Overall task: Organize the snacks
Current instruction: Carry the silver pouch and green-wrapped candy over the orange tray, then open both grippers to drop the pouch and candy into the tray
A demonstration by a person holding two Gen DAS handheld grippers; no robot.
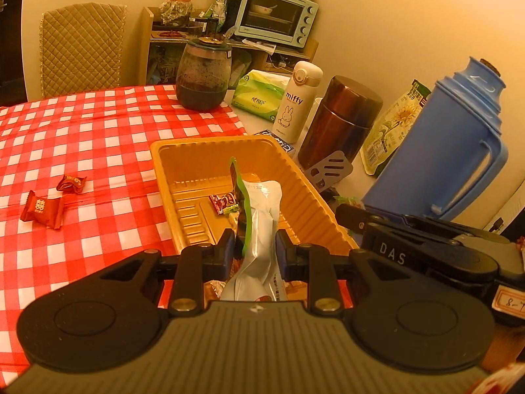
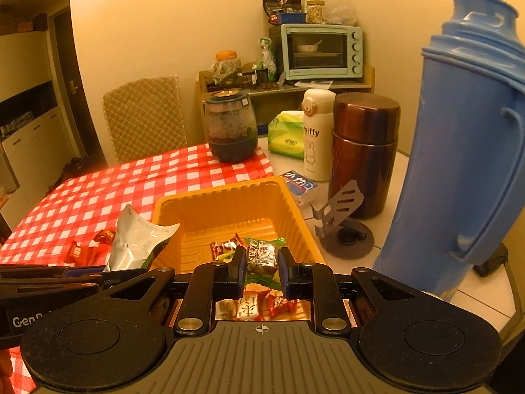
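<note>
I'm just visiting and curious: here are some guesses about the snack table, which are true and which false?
1. The left gripper holds a silver pouch. True.
2. The orange tray is empty. False: wrapped candies lie inside.
3. The right gripper is shut on a small wrapped snack. True.
4. Two red candies lie on the checked cloth. True.
5. The blue thermos lies on its side. False: it stands upright.

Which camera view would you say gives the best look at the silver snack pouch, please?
The left wrist view: the silver snack pouch stands centred, clamped in the left gripper over the yellow tray. The right wrist view shows the pouch only from the side, at frame left, partly cut off by that gripper.
</note>
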